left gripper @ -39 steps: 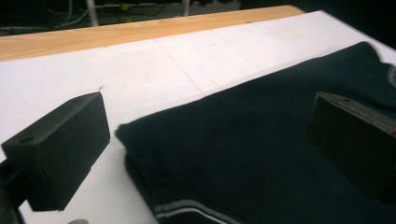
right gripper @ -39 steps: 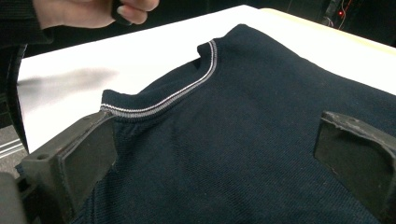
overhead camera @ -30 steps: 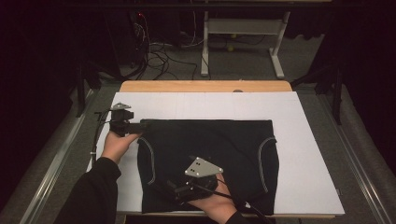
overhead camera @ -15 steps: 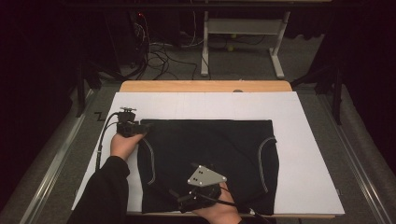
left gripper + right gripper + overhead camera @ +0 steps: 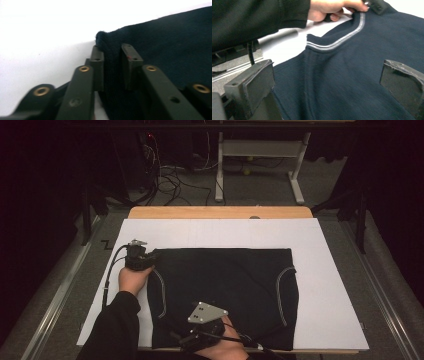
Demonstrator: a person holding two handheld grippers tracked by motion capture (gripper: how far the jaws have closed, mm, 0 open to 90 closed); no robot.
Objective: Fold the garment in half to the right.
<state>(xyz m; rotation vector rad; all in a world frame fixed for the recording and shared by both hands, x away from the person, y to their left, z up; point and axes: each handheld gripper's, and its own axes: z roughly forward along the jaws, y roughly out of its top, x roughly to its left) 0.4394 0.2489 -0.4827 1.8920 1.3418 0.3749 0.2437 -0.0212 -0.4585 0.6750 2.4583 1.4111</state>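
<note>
Dark navy knit garment with pale grey piping [image 5: 225,295] sits pinched at its far-left corner between the fingers [image 5: 97,67] of my left gripper [image 5: 141,256]; the jaws have just been closing, and in the left gripper view a bunched fold of the knit stands between both pads, pressed from each side. That corner rises a little above the sheet, the rest runs away to the right of the jaws.

My right gripper [image 5: 200,332] hangs at the near edge of the garment, jaws spread wide apart, fabric below and between them, pads [image 5: 252,85] not pressing on it. Whether they touch the cloth I cannot tell.

Garment lies flat otherwise, folded to a wide rectangle, long axis running left to right across the table, two curved piping lines near its left and right ends. It rests on a white sheet [image 5: 330,285] covering a light wooden tabletop [image 5: 220,212], nearer the front edge than the back. My left hand [image 5: 132,279] rests on the sheet just beside the garment's left edge, black sleeve [image 5: 117,325] behind it.
</note>
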